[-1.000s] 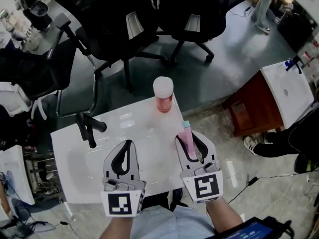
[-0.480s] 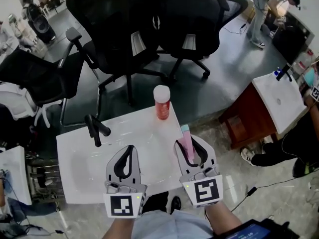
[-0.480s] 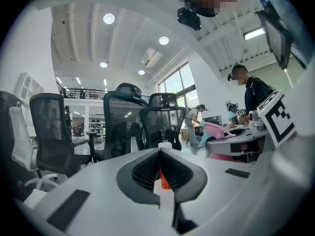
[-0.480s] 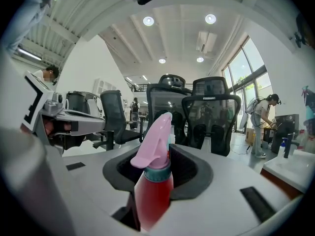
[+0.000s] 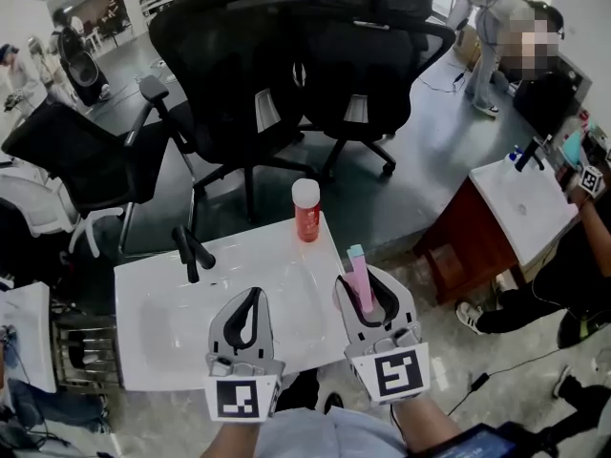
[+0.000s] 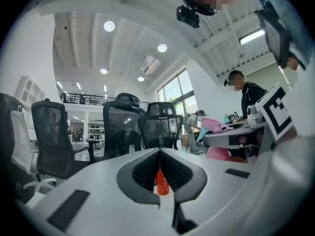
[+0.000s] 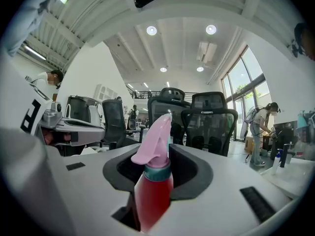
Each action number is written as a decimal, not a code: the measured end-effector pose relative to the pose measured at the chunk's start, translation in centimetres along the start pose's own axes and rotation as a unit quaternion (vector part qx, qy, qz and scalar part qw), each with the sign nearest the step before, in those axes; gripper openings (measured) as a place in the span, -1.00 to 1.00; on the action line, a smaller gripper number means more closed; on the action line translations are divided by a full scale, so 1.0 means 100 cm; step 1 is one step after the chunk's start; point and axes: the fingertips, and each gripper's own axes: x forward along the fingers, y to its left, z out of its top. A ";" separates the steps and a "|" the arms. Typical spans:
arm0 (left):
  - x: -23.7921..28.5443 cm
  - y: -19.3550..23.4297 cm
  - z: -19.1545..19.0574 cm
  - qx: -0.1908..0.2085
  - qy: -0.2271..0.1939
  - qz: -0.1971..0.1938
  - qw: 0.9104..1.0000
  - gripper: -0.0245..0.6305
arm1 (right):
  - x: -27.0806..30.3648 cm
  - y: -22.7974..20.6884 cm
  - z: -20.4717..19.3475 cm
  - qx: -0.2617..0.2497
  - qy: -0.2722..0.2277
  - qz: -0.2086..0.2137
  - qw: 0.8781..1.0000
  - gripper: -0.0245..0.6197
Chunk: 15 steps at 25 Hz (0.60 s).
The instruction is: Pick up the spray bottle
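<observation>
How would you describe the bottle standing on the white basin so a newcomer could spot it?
Find the white rectangular sink basin with the black faucet. At its far edge stands a red bottle with a round white cap. Unlike the pink-nozzled red spray bottle held in the right gripper, it stands free and has no trigger.

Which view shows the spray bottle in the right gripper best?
The right gripper view: the spray bottle fills the middle, pink head, teal collar, red body clamped between the jaws. The head view shows only its pink top from above; the left gripper view, a pink sliver at most.
</observation>
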 end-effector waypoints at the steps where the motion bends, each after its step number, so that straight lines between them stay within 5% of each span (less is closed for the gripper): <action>1: -0.002 -0.001 0.002 0.002 -0.003 -0.001 1.000 -0.88 | -0.003 0.000 0.003 -0.001 -0.002 -0.001 1.000 -0.48; 15: -0.018 -0.014 0.012 0.007 -0.015 -0.006 1.000 -0.88 | -0.025 0.005 0.011 -0.004 -0.012 -0.005 1.000 -0.48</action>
